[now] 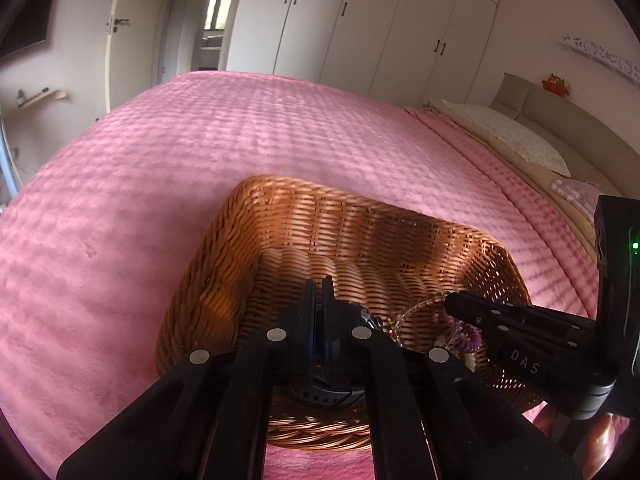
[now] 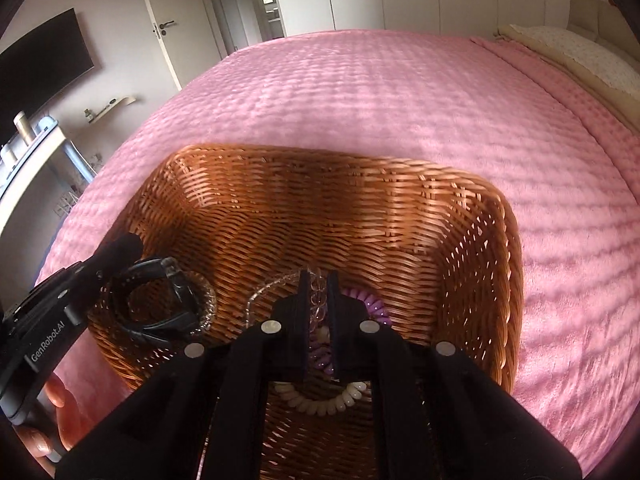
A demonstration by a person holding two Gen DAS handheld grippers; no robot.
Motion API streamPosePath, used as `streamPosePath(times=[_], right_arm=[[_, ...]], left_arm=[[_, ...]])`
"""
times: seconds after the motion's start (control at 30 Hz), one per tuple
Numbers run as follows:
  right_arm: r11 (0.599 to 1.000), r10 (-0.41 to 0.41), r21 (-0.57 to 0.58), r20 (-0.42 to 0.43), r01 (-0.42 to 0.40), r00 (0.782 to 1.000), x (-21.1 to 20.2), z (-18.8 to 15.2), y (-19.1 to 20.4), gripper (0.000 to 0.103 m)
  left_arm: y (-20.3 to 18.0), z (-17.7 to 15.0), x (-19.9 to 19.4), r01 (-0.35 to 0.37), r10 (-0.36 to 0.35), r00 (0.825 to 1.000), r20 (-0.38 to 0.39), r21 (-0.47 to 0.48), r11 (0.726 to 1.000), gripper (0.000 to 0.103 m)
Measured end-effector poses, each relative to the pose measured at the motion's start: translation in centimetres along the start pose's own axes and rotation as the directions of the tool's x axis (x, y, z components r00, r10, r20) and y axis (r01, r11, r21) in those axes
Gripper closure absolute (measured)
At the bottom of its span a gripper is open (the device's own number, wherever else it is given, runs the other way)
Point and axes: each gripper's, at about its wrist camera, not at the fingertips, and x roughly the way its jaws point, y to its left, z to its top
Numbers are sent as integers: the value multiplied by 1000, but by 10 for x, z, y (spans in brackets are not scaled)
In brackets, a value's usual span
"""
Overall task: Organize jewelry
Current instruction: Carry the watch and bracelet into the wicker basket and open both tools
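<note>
A brown wicker basket point(image 1: 352, 216) point(image 2: 328, 184) sits on the pink bed. My left gripper point(image 1: 319, 284) reaches into its left side, nearly shut on a black watch point(image 1: 320, 392), which also shows in the right wrist view point(image 2: 152, 304) beside a clear bead bracelet point(image 2: 206, 300). My right gripper point(image 2: 318, 280) is inside the basket with a narrow gap between its fingers, over a clear bead necklace point(image 2: 264, 292), a purple coil hair tie point(image 2: 374, 302) and a cream coil hair tie point(image 2: 320, 402). Whether it grips the necklace is unclear.
The pink bedspread point(image 1: 200, 168) spreads around the basket. Pillows point(image 1: 516, 136) and a headboard lie at the right. White wardrobes point(image 1: 380, 20) and a door point(image 1: 132, 28) stand behind the bed. A desk point(image 2: 36, 160) stands at the left.
</note>
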Motion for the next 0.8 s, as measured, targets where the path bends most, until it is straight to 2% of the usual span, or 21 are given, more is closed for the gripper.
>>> streamPosePath(times=[0.07,0.17,0.23,0.3,0.47,0.6,0.8], right_arm=[[1000,3,15,4,-3,1000,-1,0,-3,96],[999,6,39,24,-7,1000,-17,-5,-9,92],[999,10,43,43,-12,999,-31,-8,-10,76],[999,22,37,73,-24,997,-53,-15,-8,64],[1000,17,-26,151,-13,988,-113,-41,5,62],[996,66,-64,207,-54,976,-158,-72,12,62],[997,49,-64,221,-36,974,-174,-118,14,62]], left_arm=[[0,0,-3,16,-16,1000,1,4,1000,101],[2,1,-18,35,-35,999,37,-3,999,90],[3,2,-33,45,-44,997,65,-10,999,79],[3,3,-50,70,-68,994,88,-23,997,61],[-6,-5,-109,94,-95,983,157,9,995,59],[-10,-31,-159,110,-115,974,193,36,993,54],[6,-87,-195,77,-78,983,166,15,997,53]])
